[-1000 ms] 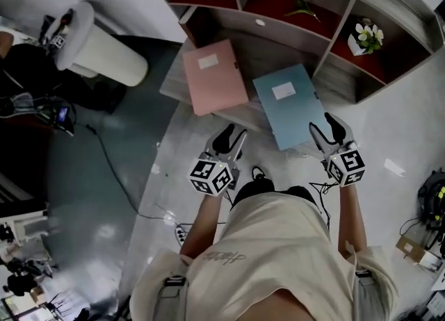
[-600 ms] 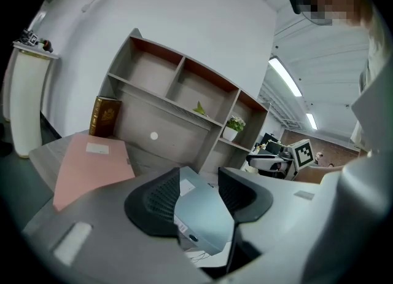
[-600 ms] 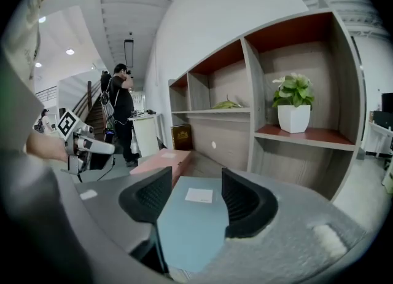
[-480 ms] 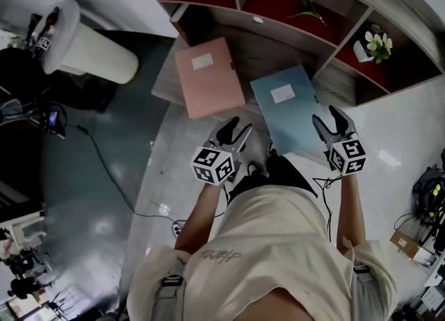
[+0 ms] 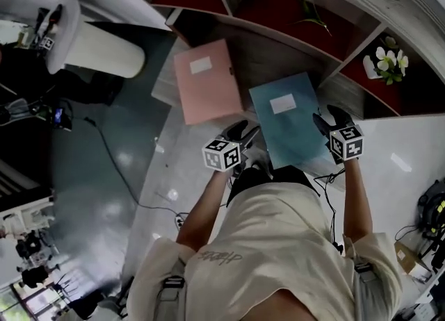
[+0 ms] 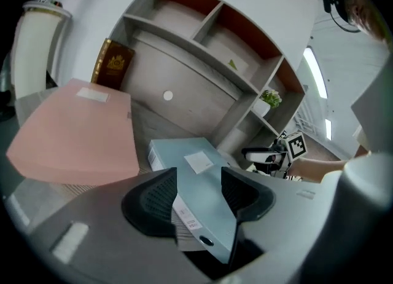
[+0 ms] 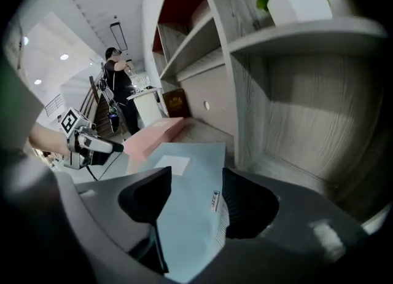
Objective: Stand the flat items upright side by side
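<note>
**Head view.**
- Left tool (image 5: 247,132): jaws apart, just been opening, set at the near left edge of the blue folder (image 5: 288,121).
- Right tool (image 5: 328,118): jaws apart, just been opening, at the same folder's right edge.
- Blue folder: flat on the shelf ledge (image 5: 268,69), between the two tools.
- Pink folder (image 5: 205,80): flat, ahead and to the left of the left tool, apart from the blue one.
- Potted plant (image 5: 388,62): in a compartment ahead of the right tool.

**Left gripper view.**
- Left tool (image 6: 198,193): jaws spread, with the blue folder (image 6: 184,153) running between them, its labelled spine nearest. The pads do not appear to press on it.
- Pink folder (image 6: 73,129): flat, ahead to the tool's left.
- Brown book (image 6: 113,64): upright beyond the pink folder.
- Right tool (image 6: 270,153): ahead to the right, at the folder's far side.

**Right gripper view.**
- Right tool (image 7: 193,197): jaws spread, the blue folder (image 7: 196,153) between them, not clamped.
- Pink folder (image 7: 156,135): beyond it, flat.
- Left tool (image 7: 86,144): ahead to the left.
</note>
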{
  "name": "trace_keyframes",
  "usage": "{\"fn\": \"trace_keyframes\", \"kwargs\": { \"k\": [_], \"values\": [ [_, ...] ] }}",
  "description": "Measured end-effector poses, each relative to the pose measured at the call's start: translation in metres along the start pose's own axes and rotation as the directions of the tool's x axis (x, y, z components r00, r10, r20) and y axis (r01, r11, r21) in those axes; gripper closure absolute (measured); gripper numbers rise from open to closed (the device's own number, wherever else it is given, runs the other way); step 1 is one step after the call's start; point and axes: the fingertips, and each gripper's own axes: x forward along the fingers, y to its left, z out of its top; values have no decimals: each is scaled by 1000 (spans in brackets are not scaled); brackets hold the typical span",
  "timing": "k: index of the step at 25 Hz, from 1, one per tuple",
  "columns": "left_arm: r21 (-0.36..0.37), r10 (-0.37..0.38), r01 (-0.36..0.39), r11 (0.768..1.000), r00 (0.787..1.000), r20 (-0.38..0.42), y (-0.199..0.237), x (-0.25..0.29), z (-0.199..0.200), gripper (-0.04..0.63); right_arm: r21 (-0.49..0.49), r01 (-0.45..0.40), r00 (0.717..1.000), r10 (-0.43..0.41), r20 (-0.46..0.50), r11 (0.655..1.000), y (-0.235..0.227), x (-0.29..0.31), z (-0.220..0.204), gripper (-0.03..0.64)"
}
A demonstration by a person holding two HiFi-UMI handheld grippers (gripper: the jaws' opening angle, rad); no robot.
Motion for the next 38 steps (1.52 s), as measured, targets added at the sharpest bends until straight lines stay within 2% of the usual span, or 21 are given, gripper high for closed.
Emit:
{"fn": "trace_keyframes", "kwargs": {
  "k": [5,10,13,16,23,27,33,38],
  "values": [
    [-145,26,-30,989,999,-25,23,34,-16,344,61,-100,986,107,-125,993,-14,33,-27,331],
    [-322,14,-20,946,1000,-20,42,50,-25,325,103,-167,961,185,-207,981,-20,53,-46,298],
    [-384,-10,-7,923,999,-41,48,59,-41,322,138,-212,940,241,-241,967,-17,65,-50,291],
    [-389,-12,-18,921,997,-74,49,66,-55,321,172,-250,916,291,-278,953,-12,72,-58,270],
    [-408,-62,8,913,991,-120,43,85,-64,318,251,-265,876,341,-341,931,-15,87,-62,233],
    [-389,-61,-7,921,985,-162,44,87,-63,313,250,-254,881,330,-338,934,-14,94,-64,219],
    [-340,-43,-19,940,984,-175,41,81,-60,325,251,-232,874,315,-370,940,-6,89,-62,230],
    [-264,-43,-4,964,984,-171,35,71,-48,330,220,-204,898,272,-346,954,3,72,-47,232]
  ]
}}
